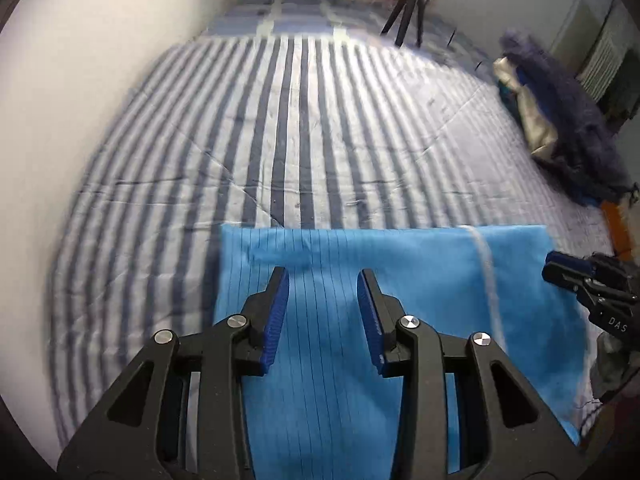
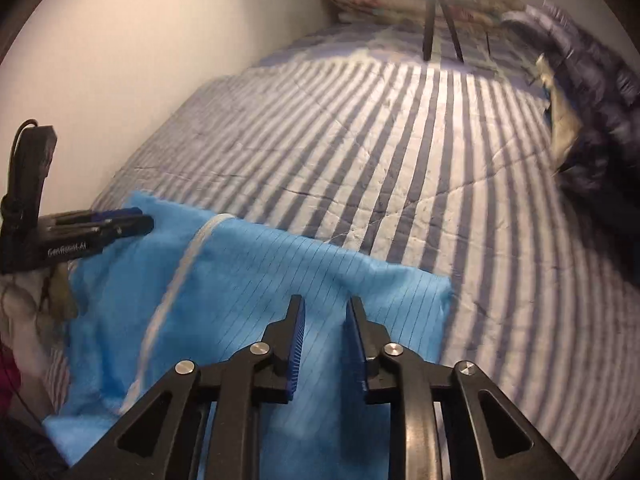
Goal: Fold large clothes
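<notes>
A bright blue pinstriped garment [image 1: 420, 280] with a white zipper line [image 1: 486, 264] lies folded flat at the near edge of the striped bed; it also shows in the right wrist view [image 2: 256, 264]. My left gripper [image 1: 323, 276] is open and empty, hovering over the garment's left half. My right gripper [image 2: 325, 304] is open and empty over the garment's right half, near its right edge. The right gripper shows at the right edge of the left wrist view [image 1: 560, 266]. The left gripper shows at the left of the right wrist view [image 2: 140, 220].
The bed has a blue and white striped quilt [image 1: 304, 120]. A dark blue fluffy garment pile [image 1: 568, 120] lies at the right side of the bed. A black tripod [image 1: 408, 12] and folded blankets [image 2: 384, 0] stand at the far end. A white wall [image 1: 60, 80] runs along the left.
</notes>
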